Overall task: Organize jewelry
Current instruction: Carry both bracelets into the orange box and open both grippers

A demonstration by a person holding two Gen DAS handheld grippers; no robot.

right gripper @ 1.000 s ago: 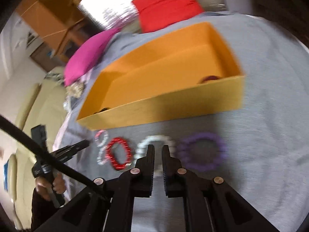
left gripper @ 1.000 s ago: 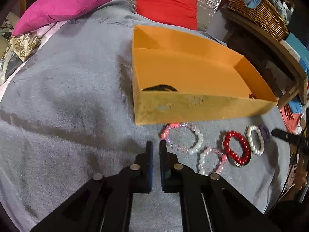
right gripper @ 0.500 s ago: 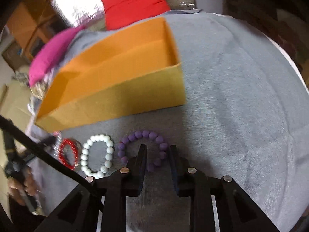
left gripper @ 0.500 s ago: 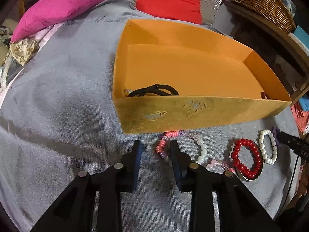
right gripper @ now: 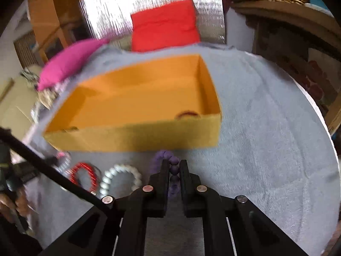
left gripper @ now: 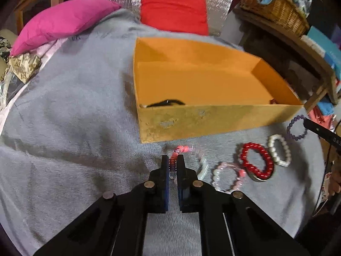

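Left wrist view: ahead of the left gripper [left gripper: 172, 162] an orange box [left gripper: 213, 119] stands on the grey blanket [left gripper: 74, 117], its long side running left to right, a black band [left gripper: 168, 102] inside at its near left corner. The left gripper's narrow jaws pinch the pink-and-clear bracelet [left gripper: 187, 160], whose loop spreads to the right. Further right lie a pale pink bracelet [left gripper: 228, 176], a red bracelet [left gripper: 256, 163] and a white bracelet [left gripper: 279, 150] in a row.

Right wrist view: the right gripper [right gripper: 174, 166] is closed on the purple bracelet [right gripper: 165, 159], whose beads run lengthwise between the fingers and loop up-left, just before the box's near wall. The white and red bracelets lie to the left.
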